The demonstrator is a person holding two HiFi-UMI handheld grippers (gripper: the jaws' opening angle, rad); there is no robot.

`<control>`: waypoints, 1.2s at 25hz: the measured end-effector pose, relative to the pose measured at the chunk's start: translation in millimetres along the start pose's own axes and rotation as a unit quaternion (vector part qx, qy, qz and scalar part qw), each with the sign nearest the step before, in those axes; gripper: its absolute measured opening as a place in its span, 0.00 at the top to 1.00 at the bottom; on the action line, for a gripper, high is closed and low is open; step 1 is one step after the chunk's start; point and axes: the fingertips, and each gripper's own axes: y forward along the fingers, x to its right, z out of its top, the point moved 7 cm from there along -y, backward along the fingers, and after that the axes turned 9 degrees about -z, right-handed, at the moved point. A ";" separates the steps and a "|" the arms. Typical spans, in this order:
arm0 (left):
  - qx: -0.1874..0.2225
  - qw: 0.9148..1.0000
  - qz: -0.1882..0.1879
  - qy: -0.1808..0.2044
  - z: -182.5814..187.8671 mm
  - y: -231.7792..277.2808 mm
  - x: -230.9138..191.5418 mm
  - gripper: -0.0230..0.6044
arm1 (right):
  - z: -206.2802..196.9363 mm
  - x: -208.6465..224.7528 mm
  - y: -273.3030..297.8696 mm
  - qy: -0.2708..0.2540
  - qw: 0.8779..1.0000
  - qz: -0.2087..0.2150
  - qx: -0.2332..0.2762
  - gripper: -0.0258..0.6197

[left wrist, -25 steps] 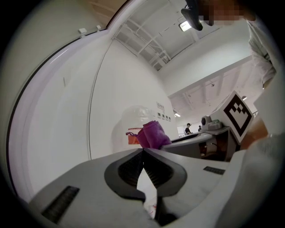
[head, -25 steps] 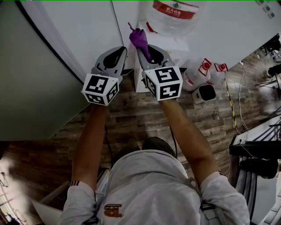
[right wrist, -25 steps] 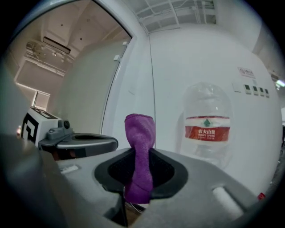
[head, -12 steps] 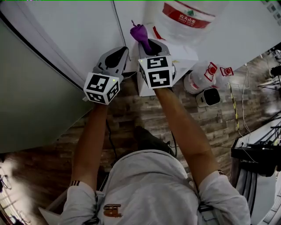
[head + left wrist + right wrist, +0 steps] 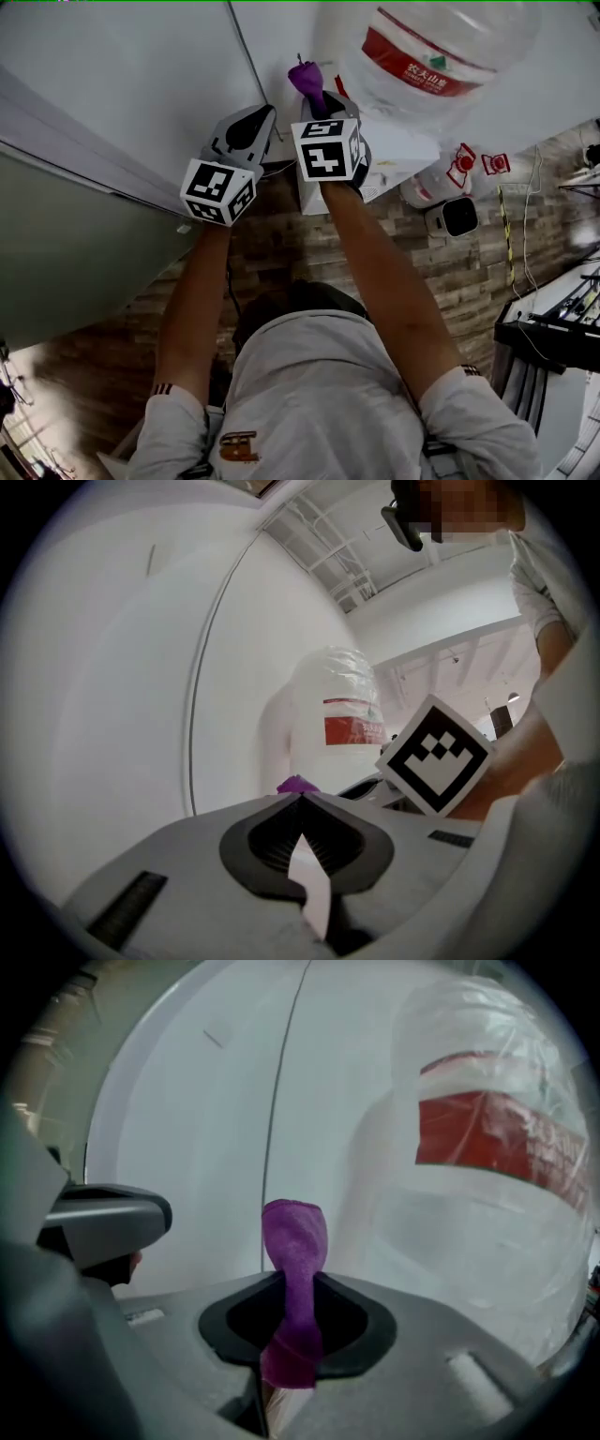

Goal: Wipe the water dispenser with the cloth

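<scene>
Looking steeply down past a person's shoulders and two outstretched bare forearms. Holding the right gripper [image 5: 317, 96] up at the left side of the white water dispenser [image 5: 398, 155], just below its big upturned water bottle [image 5: 441, 56] with the red label. Pinching a purple cloth [image 5: 307, 77] tight between that gripper's closed jaws, leaving a rounded tuft poking out past the tips. Aiming the tuft at the spot where the dispenser's top meets the white wall panel [image 5: 141, 84]; not showing clearly whether touching either. Holding the left gripper [image 5: 263, 112] just beside the right one, nearer the wall, jaws pressed together on nothing. Standing over a wooden plank floor [image 5: 281, 253], with a second bottle [image 5: 436, 178] down on the floor by the dispenser.
</scene>
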 end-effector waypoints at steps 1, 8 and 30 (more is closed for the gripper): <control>-0.001 1.000 -0.004 0.000 -1.8 3.8 -5.4 0.97 | -1.6 0.2 8.7 -0.001 1.000 -0.007 -0.011 0.82; -0.013 0.999 -0.044 -0.006 -18.9 21.1 -42.0 0.97 | -5.7 -10.9 57.6 -0.012 0.996 -0.042 -0.073 0.82; -0.011 0.988 -0.148 -0.051 -54.2 48.3 -120.7 0.97 | -10.5 -6.8 162.3 -0.076 0.960 -0.132 -0.234 0.82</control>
